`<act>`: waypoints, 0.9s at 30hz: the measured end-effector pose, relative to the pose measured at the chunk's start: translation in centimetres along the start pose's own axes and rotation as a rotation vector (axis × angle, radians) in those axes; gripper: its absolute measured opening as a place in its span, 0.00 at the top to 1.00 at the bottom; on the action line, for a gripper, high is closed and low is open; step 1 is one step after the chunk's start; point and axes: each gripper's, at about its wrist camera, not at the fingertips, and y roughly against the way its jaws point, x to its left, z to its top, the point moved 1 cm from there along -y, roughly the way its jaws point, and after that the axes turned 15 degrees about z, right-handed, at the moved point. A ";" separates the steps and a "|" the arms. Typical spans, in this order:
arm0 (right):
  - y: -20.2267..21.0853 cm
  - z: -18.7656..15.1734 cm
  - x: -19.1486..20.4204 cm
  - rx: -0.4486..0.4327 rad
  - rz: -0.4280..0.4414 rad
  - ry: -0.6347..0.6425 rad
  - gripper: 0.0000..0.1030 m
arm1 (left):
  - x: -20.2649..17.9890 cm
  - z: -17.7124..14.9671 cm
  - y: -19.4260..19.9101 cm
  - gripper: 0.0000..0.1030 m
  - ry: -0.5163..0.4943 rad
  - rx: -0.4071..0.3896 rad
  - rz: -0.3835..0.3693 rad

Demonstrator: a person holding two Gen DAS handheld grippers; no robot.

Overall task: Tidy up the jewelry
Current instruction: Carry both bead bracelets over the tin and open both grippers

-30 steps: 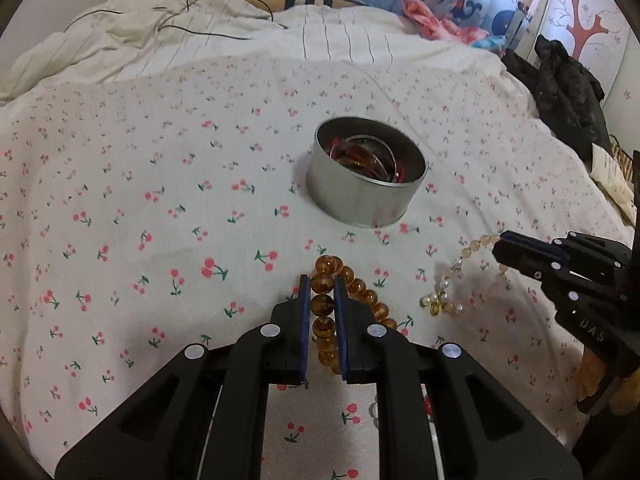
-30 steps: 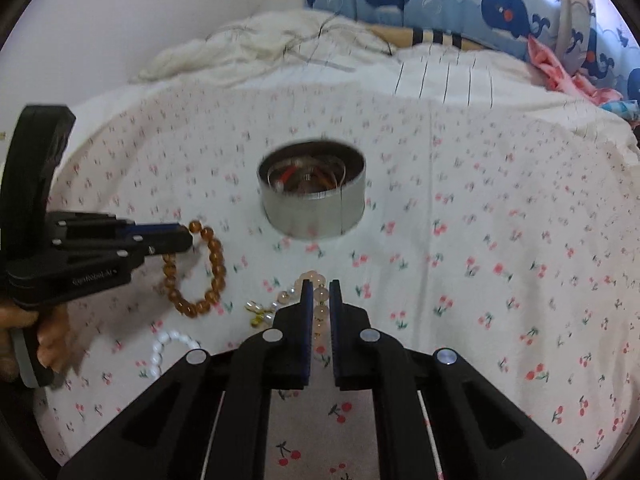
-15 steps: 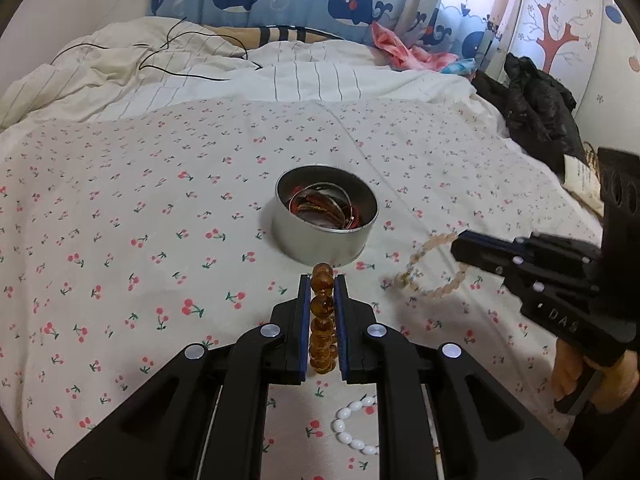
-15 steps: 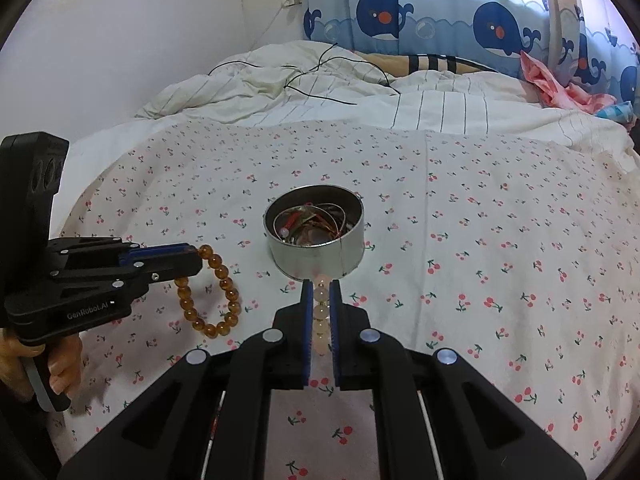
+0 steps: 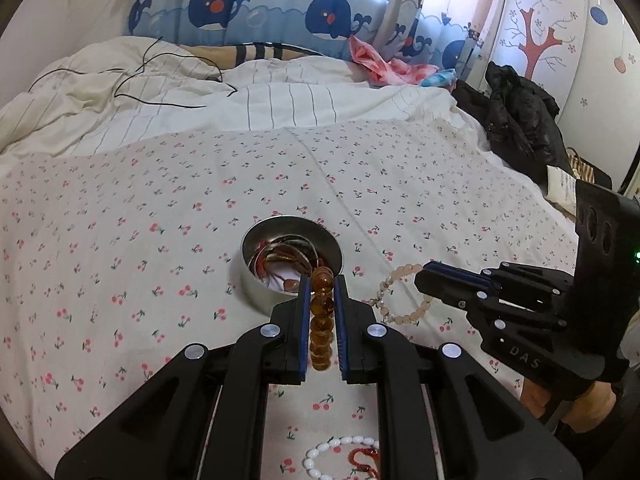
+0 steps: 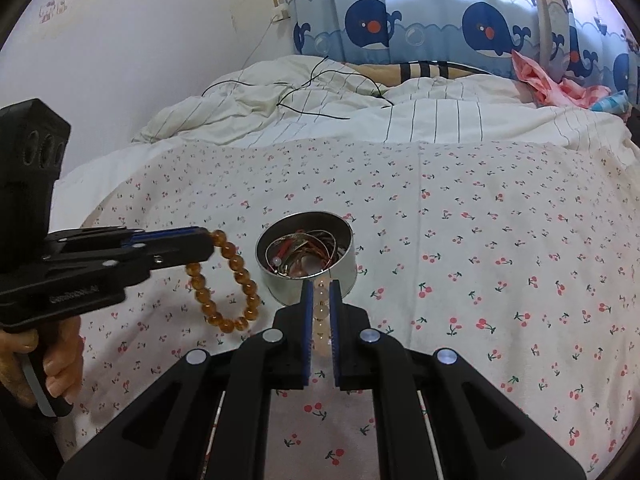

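Amber bracelet (image 6: 224, 280): pinched in the left gripper (image 5: 322, 280), hanging clear of the bedsheet, just left of the tin.
Pale bead bracelet (image 5: 400, 300): clamped in the right gripper (image 6: 320, 286), dangling off the sheet beside the tin.
Round metal tin (image 6: 348, 256): open, on the cherry-print bedsheet (image 6: 500, 240), bangles and chains tangled inside.
White bead strand (image 5: 332, 456): lying on the sheet under the left gripper, next to a red piece (image 5: 362, 458).
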 end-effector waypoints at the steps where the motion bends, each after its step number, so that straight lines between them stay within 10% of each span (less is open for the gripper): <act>1: 0.0 0.2 -0.1 -0.002 0.002 0.002 0.92 | -0.2 0.2 0.0 0.90 -0.004 -0.001 0.000; 27: 0.0 1.7 -0.8 -0.057 0.059 -0.025 0.92 | 0.0 1.5 -1.0 0.90 -0.042 -0.029 0.095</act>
